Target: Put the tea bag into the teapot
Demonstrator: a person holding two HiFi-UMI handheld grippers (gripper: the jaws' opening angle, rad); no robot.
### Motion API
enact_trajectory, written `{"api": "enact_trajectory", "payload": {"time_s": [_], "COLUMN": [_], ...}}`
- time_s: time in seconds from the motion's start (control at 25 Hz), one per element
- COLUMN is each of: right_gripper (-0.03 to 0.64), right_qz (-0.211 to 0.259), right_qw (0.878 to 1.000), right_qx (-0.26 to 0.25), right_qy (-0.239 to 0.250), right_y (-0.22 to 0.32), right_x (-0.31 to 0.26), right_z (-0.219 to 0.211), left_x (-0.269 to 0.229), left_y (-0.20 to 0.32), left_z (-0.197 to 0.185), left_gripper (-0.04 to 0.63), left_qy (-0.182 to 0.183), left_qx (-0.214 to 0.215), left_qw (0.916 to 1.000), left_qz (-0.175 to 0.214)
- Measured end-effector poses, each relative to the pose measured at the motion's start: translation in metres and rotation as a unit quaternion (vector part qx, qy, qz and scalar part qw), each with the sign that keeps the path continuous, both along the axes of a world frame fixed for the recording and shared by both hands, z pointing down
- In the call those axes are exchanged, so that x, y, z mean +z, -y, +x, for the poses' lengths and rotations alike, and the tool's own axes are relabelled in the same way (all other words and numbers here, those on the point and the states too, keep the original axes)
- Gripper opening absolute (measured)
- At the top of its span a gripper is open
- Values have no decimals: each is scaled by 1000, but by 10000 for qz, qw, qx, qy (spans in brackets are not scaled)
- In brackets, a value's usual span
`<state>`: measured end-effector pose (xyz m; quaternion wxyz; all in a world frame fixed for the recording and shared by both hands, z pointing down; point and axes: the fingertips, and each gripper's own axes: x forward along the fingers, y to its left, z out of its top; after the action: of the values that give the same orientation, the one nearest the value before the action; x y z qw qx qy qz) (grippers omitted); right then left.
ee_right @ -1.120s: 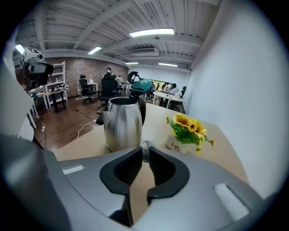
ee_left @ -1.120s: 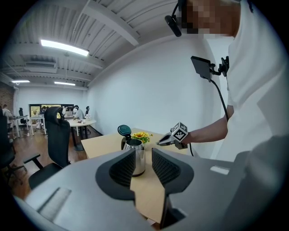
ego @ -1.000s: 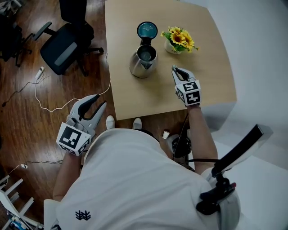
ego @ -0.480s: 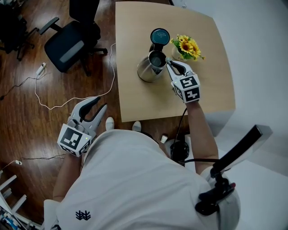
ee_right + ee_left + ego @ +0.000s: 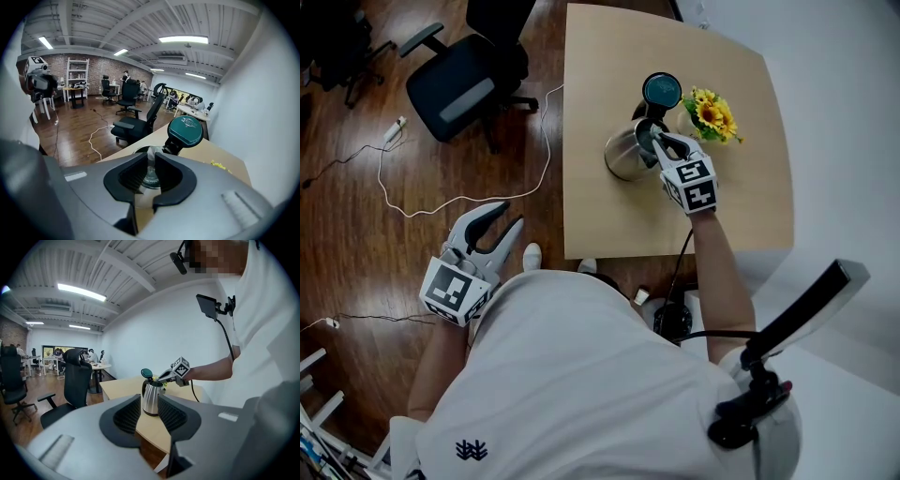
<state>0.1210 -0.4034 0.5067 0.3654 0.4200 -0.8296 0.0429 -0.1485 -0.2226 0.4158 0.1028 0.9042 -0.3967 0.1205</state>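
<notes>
A steel teapot (image 5: pixel 626 157) stands on the wooden table (image 5: pixel 609 56) with its green lid (image 5: pixel 661 91) tipped open. My right gripper (image 5: pixel 657 142) hovers right over the pot's mouth. In the right gripper view its jaws are shut on a pale tea bag (image 5: pixel 151 154), which hangs above the open teapot (image 5: pixel 149 180) beside the raised lid (image 5: pixel 185 130). My left gripper (image 5: pixel 494 219) stands open and empty over the floor, off the table's left edge. From there it looks across at the teapot (image 5: pixel 150 401) and the right gripper (image 5: pixel 174 372).
A small pot of sunflowers (image 5: pixel 712 112) stands just right of the teapot. A black office chair (image 5: pixel 464 84) and a white cable (image 5: pixel 478 199) are on the wooden floor to the left. A camera rig (image 5: pixel 769 375) hangs at the person's right side.
The right gripper has travelled left and forward from the table's middle to the teapot's mouth. The left gripper has stayed where it was, open.
</notes>
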Motion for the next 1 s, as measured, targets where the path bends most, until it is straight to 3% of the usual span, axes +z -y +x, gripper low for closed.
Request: {"api": "enact_trajectory", "payload": {"time_s": [0.36, 0.68, 1.0], "right_gripper": [52, 87, 101], "right_qz": [-171, -272, 176], "right_qw": [9996, 9995, 9989], "right_qx": [-38, 83, 401], "right_qy": [-225, -138, 166], "right_y": [8, 11, -5], "right_x": [15, 24, -9], "right_z": [-3, 2, 6], "left_x": [5, 7, 8], "left_y": [2, 1, -7], "left_z": [-15, -16, -23], "left_gripper": [94, 94, 94], "left_qy": [24, -19, -26], "left_qx": [-101, -118, -25], "left_qw": [9999, 9998, 9997], "left_qz": [-99, -183, -224]}}
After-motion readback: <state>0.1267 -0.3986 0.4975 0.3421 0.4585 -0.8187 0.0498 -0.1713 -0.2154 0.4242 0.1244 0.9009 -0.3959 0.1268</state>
